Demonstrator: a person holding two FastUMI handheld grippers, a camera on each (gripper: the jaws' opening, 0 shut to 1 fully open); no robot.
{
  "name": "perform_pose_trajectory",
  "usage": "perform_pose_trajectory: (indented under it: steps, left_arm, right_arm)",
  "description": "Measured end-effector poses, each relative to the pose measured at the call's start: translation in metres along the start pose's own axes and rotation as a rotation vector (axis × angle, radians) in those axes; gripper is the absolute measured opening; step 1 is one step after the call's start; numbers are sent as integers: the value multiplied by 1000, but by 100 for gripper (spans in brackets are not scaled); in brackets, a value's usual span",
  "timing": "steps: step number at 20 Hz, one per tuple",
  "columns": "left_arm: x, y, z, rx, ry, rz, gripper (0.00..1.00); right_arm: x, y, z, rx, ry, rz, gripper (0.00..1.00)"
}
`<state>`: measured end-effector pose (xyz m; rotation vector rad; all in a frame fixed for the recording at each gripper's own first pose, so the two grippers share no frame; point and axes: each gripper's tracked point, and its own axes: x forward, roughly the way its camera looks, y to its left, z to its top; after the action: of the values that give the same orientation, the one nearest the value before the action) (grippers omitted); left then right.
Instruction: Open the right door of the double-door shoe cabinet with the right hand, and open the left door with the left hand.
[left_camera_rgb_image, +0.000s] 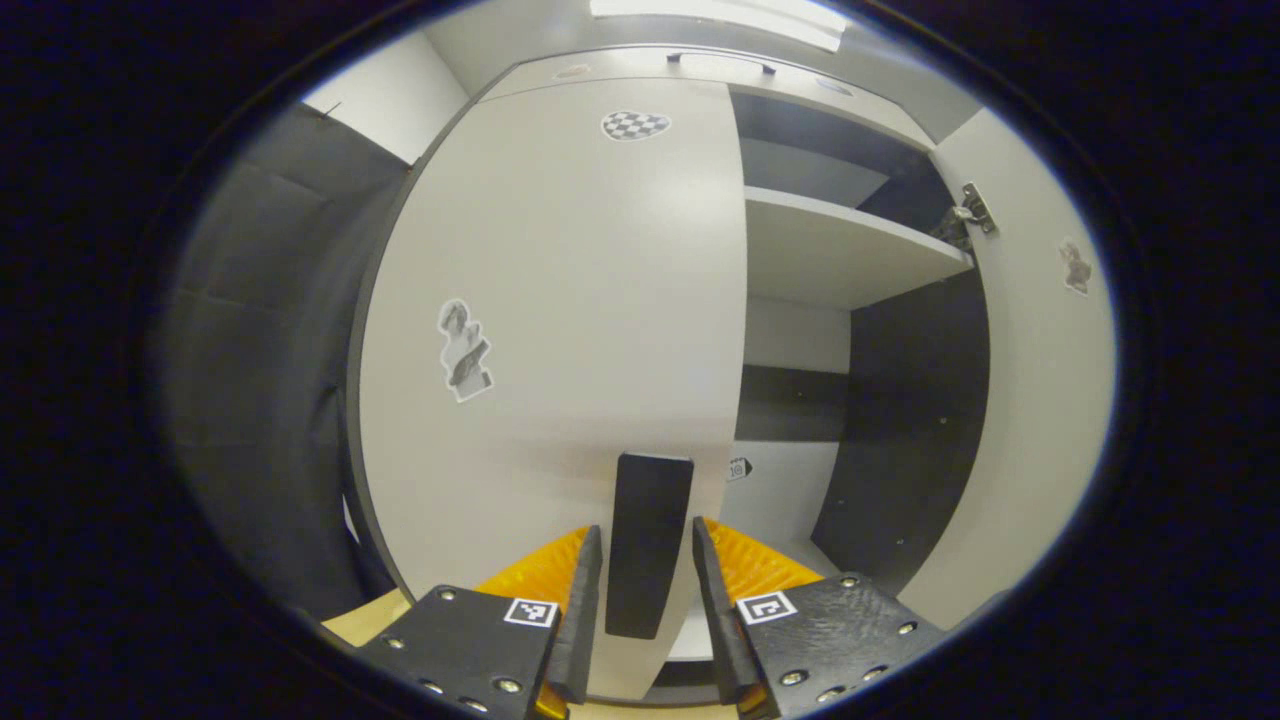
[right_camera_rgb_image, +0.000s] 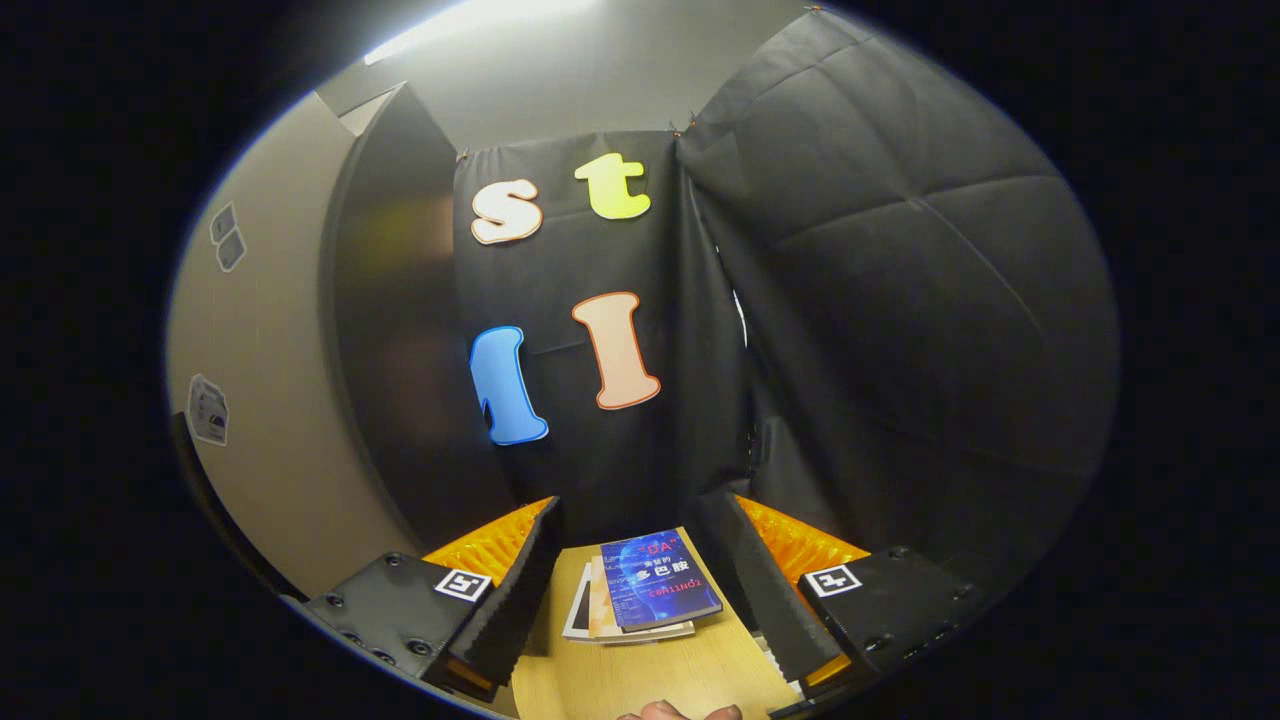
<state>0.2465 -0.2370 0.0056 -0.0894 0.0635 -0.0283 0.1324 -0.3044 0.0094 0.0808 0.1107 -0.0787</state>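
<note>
Left hand-held gripper (left_camera_rgb_image: 648, 590) straddles the black handle (left_camera_rgb_image: 650, 540) at the left door's (left_camera_rgb_image: 560, 330) free edge, jaws apart, small gaps both sides, nothing clamped yet. Right door (left_camera_rgb_image: 1040, 400) already swung wide, shelf (left_camera_rgb_image: 840, 250) exposed. Risk: pulling before closing, so the fingers slide off the handle. Right hand-held gripper (right_camera_rgb_image: 640, 590) open and empty, above booklets (right_camera_rgb_image: 650, 595) on the bench (right_camera_rgb_image: 640, 680); could clip them.

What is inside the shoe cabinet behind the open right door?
Behind the open right door, the shoe cabinet shows a bare pale shelf and dark inner walls; no shoes are visible. The closed left door covers the other half.
</note>
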Motion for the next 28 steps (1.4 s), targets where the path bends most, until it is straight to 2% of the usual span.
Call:
perform_pose_trajectory:
  steps: [2, 4, 5, 8, 9, 10, 11, 15, 16, 17, 18, 20, 21, 22, 23, 24, 25, 26, 28]
  left_arm:
    - [-3, 5, 8, -9, -28, 28, 46]
    - [2, 5, 5, -24, -29, 30, 37]
    - [1, 5, 5, -13, -30, 32, 33]
    - [-1, 4, 4, 48, -25, 40, 26]
    - [0, 3, 4, 58, -26, 39, 14]
    - [1, 3, 4, 47, -32, 37, 14]
    - [1, 4, 4, 53, -37, 29, 7]
    - [0, 4, 2, 70, -18, 10, 7]
    - [-1, 4, 1, 71, -14, 9, 7]
    - [-1, 5, -1, 63, -1, 9, 6]
    - [-1, 5, 1, 49, -6, 9, 7]
    - [-3, 6, 0, 45, -10, 7, 7]
    - [-4, 6, 1, 48, -15, 2, 6]
    - [-4, 6, 0, 40, -13, -6, 7]
    - [-6, 6, 0, 22, -14, -17, 7]
    - [-7, 7, -1, 8, -11, -23, 7]
    - [-8, 8, -1, 6, -11, -26, 7]
    - [-9, 8, -1, 13, -9, -29, 7]
    - [-11, 9, -1, 25, -4, -45, 7]
  right_arm:
    - [12, -2, -2, 9, 0, 19, 92]
    - [18, 1, -4, 37, 1, 46, 92]
    - [20, 3, -2, 49, -4, 62, 98]
    - [24, 0, -9, 51, 4, 70, 98]
    - [25, -1, -10, 52, 12, 71, 98]
    - [25, -1, -13, 54, 22, 78, 98]
    - [25, 2, -16, 52, 32, 91, 98]
    - [20, 0, -19, 27, 39, 86, 98]
    - [20, 2, -20, 31, 46, 92, 92]
    - [19, 5, -22, 36, 51, 95, 92]
    - [18, 6, -22, 41, 55, 94, 98]
    - [10, 11, -20, 46, 63, 98, 98]
    - [5, 14, -18, 43, 58, 99, 92]
    - [1, 15, -14, 33, 48, 93, 92]
    - [-6, 14, -11, 21, 36, 80, 98]
    - [-10, 15, -7, 13, 26, 64, 98]
    - [-16, 18, -6, 14, 17, 55, 92]
    - [-24, 23, -5, 20, 12, 50, 98]
    - [-40, 31, -1, 26, 1, 42, 98]
